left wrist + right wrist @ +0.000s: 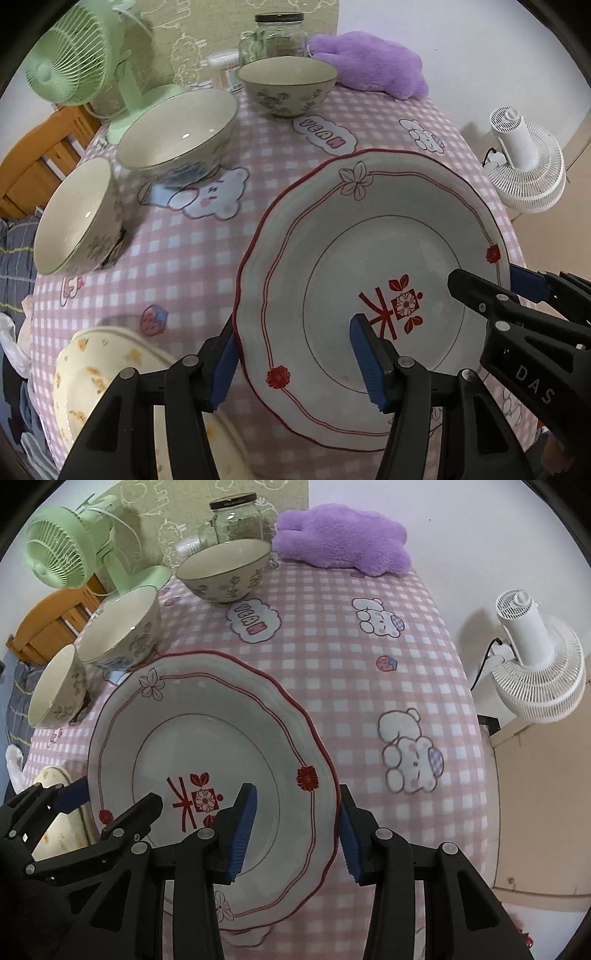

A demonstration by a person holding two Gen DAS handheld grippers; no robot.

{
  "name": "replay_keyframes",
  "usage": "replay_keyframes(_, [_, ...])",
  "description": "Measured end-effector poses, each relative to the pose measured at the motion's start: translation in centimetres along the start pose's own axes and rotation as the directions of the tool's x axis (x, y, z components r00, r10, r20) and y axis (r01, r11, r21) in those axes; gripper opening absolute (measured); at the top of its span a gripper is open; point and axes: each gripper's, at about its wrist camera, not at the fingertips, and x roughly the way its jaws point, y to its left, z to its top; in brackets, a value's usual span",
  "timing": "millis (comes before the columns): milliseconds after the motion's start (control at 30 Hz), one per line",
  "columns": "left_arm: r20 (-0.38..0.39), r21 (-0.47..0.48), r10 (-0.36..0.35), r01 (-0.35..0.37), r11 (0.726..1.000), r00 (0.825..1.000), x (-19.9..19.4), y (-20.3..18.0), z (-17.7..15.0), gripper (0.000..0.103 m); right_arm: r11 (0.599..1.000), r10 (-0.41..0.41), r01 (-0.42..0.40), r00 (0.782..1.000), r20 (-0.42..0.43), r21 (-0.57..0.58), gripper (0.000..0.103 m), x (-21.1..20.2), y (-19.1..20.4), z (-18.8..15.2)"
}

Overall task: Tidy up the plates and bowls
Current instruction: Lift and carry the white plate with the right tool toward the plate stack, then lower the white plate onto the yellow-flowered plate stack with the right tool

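Observation:
A white plate with a red scalloped rim [369, 258] [192, 746] lies on the pink checked tablecloth. My left gripper [295, 363] straddles its left rim, jaws apart. My right gripper [297, 829] straddles its right rim, jaws apart; it also shows in the left wrist view [491, 288]. Three floral bowls stand at the left and back: a near one [77, 218] [55, 686], a middle one [177, 133] [118, 627] and a far one [288, 85] [225, 568]. A yellow-patterned plate [103, 365] [62, 819] lies at the near left.
A green fan [74, 55] [62, 550] and glass jars [280, 33] [236, 517] stand at the back. A purple plush [373, 62] [343, 539] lies at the back right. A white fan [528, 162] [535, 661] stands beyond the table's right edge.

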Motion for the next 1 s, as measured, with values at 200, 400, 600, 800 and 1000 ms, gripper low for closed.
replay_keyframes(200, [0.013, -0.006, -0.003, 0.003, 1.000, 1.000, -2.0, 2.0, -1.0, 0.059, 1.000, -0.007, 0.007, 1.000, 0.006, 0.006, 0.046, -1.8, 2.3, -0.9])
replay_keyframes(400, [0.033, -0.015, -0.001, 0.001, 1.000, 0.999, -4.1, 4.2, -2.0, 0.059, 1.000, 0.005, -0.005, 1.000, 0.007, 0.009, 0.046, -3.4, 4.8, -1.7])
replay_keyframes(600, [0.057, -0.026, 0.003, -0.002, 1.000, 0.998, -6.2, 6.5, -3.2, 0.059, 1.000, 0.010, -0.010, 1.000, 0.018, 0.005, 0.045, -5.0, 7.6, -2.5])
replay_keyframes(800, [0.060, -0.041, 0.022, -0.020, 0.999, 0.998, -7.5, 9.4, -5.1, 0.059, 1.000, 0.024, -0.023, 1.000, 0.019, -0.014, 0.045, -6.0, 10.5, -3.7])
replay_keyframes(1000, [0.045, -0.069, 0.035, -0.032, 0.997, 0.998, -7.7, 12.1, -6.7, 0.058, 0.998, 0.045, -0.045, 0.999, 0.003, -0.041, 0.045, -5.9, 14.0, -5.0])
